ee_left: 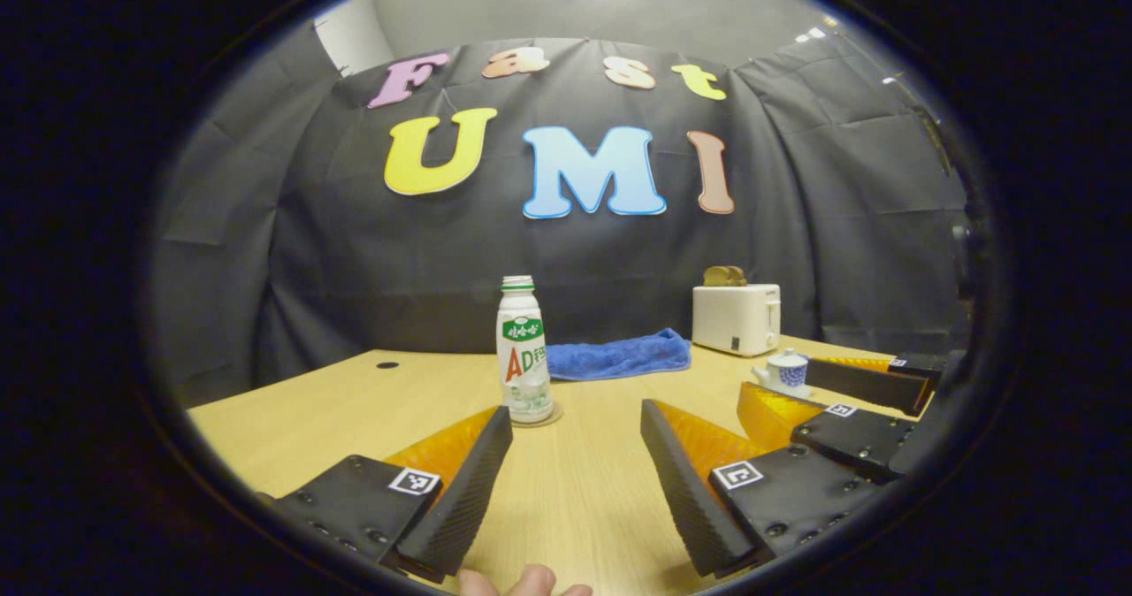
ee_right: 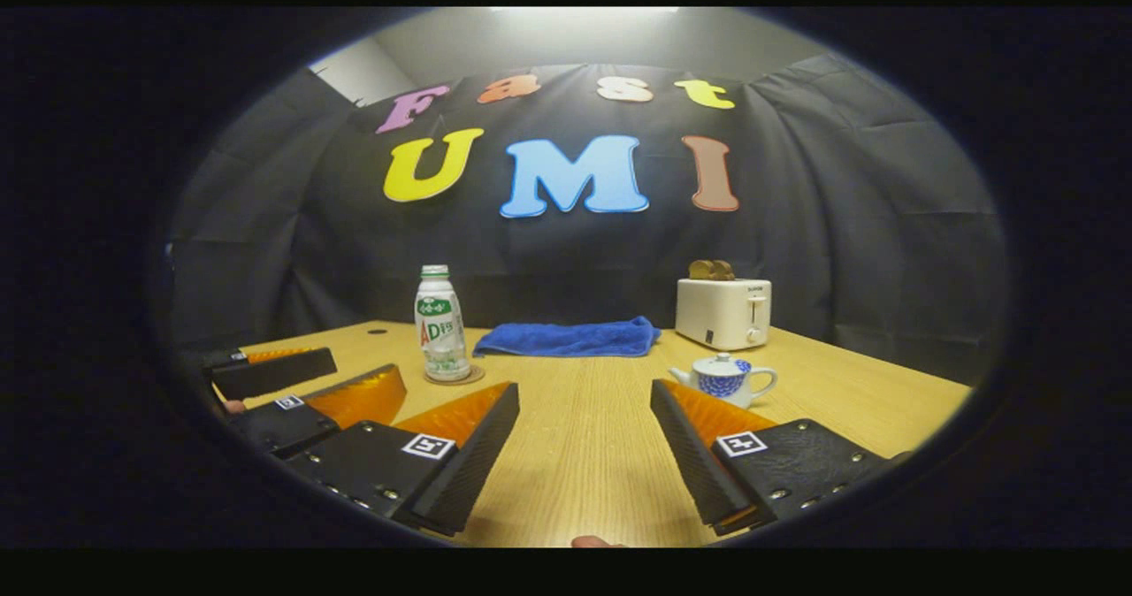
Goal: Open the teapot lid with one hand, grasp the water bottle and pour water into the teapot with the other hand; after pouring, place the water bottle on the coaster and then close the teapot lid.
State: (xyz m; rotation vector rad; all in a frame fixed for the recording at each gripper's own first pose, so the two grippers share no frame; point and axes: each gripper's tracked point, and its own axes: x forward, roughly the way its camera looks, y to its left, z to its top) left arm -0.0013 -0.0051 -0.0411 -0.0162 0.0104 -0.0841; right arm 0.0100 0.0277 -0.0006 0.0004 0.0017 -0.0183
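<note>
Two things matter here: the water bottle (ee_left: 524, 353), standing upright on a round coaster (ee_left: 555, 417) toward the far left of the tabletop (ee_right: 584, 454), and the small teapot (ee_right: 725, 378) with its lid (ee_right: 723, 362) still on, standing to the right, nearer than the toaster (ee_right: 723, 313). The bottle looks like thin plastic, light and a little slippery, likely to dent under a hard squeeze; its straight labelled middle seems the safest place to take hold. The teapot looks ceramic, so fragile, and the lid probably offers only its small top knob, which calls for a careful pinch from above. The left gripper (ee_left: 575, 481) hangs low over the near tabletop facing the bottle, its fingers wide apart and holding nothing. The right gripper (ee_right: 585, 459) is just beside it, to the right, facing between bottle and teapot, its fingers likewise spread and empty. A folded blue towel (ee_right: 570, 338) lies at the far edge, between bottle and toaster. No step of the task looks started.
</note>
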